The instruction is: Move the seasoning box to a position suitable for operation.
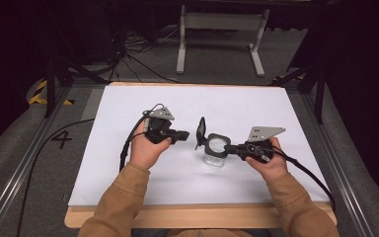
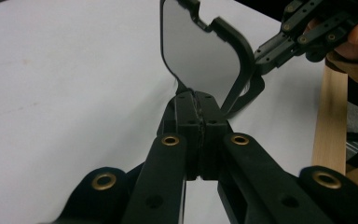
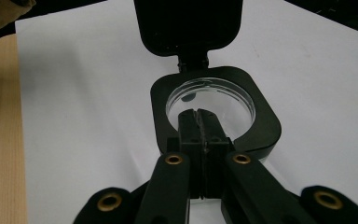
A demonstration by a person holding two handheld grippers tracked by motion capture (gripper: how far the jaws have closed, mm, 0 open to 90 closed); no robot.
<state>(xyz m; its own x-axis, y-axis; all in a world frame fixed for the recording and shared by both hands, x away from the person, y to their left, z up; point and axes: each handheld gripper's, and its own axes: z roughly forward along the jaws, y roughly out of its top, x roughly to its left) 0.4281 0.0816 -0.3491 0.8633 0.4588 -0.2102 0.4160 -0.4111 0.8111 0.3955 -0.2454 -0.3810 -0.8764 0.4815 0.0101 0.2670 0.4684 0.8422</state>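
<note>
Both tongs are seen clamped tight, jaws pressed together. By the right tongs [image 1: 225, 148] the near edge of a black rim [image 3: 265, 130] is pinched; the rim tops a clear container [image 1: 214, 159] standing mid-tabletop [image 1: 276, 106] on the white sheet. An upright hinged black lid [image 1: 201, 129] is held at the rim's far side. At the lid's lower edge the left tongs [image 1: 187, 134] are closed, apparently gripping it.

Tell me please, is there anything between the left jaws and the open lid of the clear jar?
Nothing visible. The left gripper already has its jaws closed on the edge of the raised lid. The right gripper is clamped on the black rim of the jar.
</note>
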